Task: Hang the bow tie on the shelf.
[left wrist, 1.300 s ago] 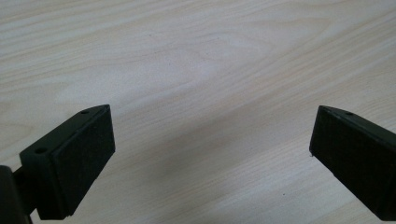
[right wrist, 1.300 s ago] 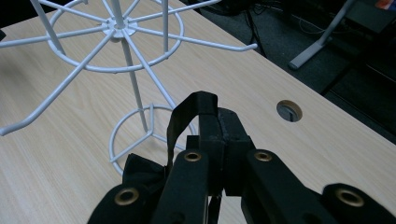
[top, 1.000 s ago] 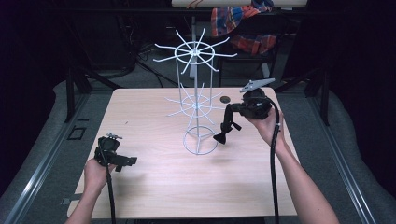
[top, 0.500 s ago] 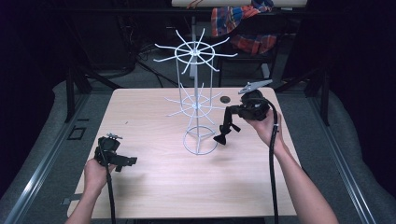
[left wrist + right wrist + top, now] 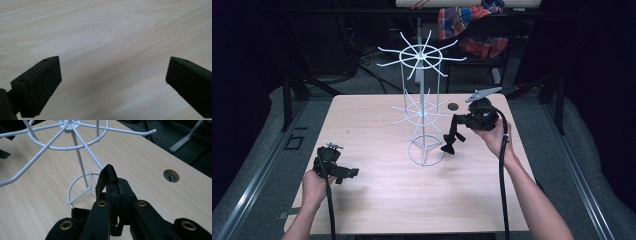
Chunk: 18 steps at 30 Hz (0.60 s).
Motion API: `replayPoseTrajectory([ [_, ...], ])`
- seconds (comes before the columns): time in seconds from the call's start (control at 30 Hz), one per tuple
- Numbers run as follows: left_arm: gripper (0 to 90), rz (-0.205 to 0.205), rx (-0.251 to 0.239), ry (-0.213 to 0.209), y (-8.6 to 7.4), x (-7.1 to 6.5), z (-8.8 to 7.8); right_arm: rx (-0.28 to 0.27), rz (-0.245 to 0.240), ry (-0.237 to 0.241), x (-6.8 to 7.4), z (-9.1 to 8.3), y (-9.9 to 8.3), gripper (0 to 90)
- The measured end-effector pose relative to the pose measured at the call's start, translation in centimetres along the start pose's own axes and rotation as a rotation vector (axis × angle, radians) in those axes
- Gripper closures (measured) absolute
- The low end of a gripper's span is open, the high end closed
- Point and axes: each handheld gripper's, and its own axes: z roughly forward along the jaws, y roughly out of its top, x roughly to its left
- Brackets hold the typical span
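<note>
A white wire display rack (image 5: 422, 112) stands upright near the middle of a pale wooden table (image 5: 377, 195), its ring base flat on the surface and two tiers of radiating hooks spread above it, the sort of stand meant to take small items hung from its arms. To the rack's right, the right gripper (image 5: 448, 146) is held tilted downward just beside the ring base, its jaws pressed together on a small black strap-like item (image 5: 107, 178); in the right gripper view the dark piece rises in a folded loop above the pinched pads, with the lower tier of hooks close ahead, a hold that seems meant to keep the loop standing free so it could be slipped over a hook, though the item's exact nature is hard to make out. The left gripper (image 5: 350, 173) rests low at the table's near left corner, well apart from the rack, apparently parked out of the way while the other hand works; in the left gripper view its jaws stand spread wide with nothing between them, bare wood beneath. A round cable hole (image 5: 453, 106) sits in the tabletop behind the rack
</note>
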Motion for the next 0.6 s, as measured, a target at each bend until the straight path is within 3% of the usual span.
replayPoseTrajectory([
  [0.33, 0.1, 0.001, 0.000, -0.002, 0.0, 0.0, 0.0, -0.009, 0.002, 0.027, 0.6, 0.5, 0.1, 88.8],
  [0.6, 0.1, 0.001, 0.003, -0.003, 0.0, 0.0, 0.0, 0.014, -0.002, 0.029, 0.8, 1.3, -0.1, 88.8],
])
